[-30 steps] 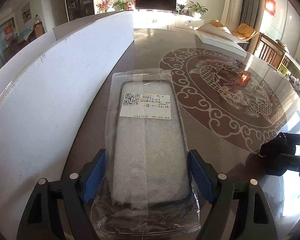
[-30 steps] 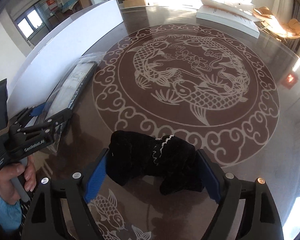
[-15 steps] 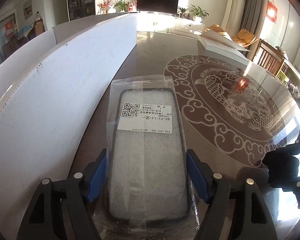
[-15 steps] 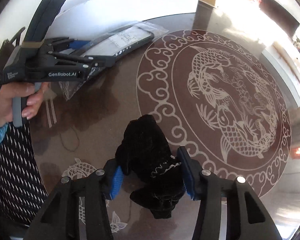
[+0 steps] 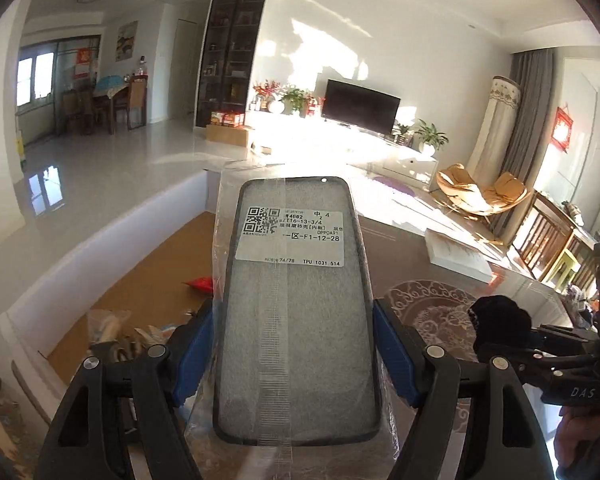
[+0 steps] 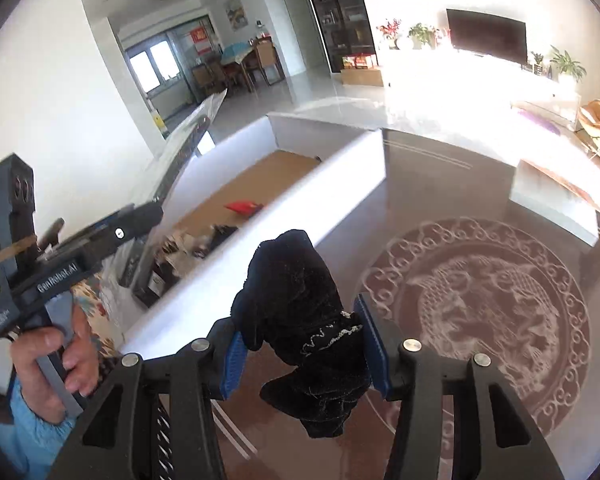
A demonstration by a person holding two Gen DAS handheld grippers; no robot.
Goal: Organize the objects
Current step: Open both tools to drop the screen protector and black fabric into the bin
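A phone case [image 5: 296,300] in a clear plastic bag with a white barcode label is clamped between the blue pads of my left gripper [image 5: 294,344], shut on it and held in the air. Seen from the right wrist, the case [image 6: 184,148] shows edge-on above the white box. My right gripper [image 6: 304,354] is shut on a crumpled black cloth [image 6: 296,288] with a small white trim, which hangs clear of the table. That cloth [image 5: 496,316] also shows at the right of the left wrist view.
A large open box with white walls [image 6: 300,184] and a brown cardboard floor [image 5: 140,268] lies to the left. It holds a red item [image 6: 244,206] and several mixed things [image 5: 112,332]. The dark table carries a koi medallion [image 6: 480,300] and a flat white box [image 5: 456,256].
Both grippers have risen off the table with their loads. The right jaws closed on the black cloth, and the left ones tightened on the bagged phone case. The open box's inside has come into view.
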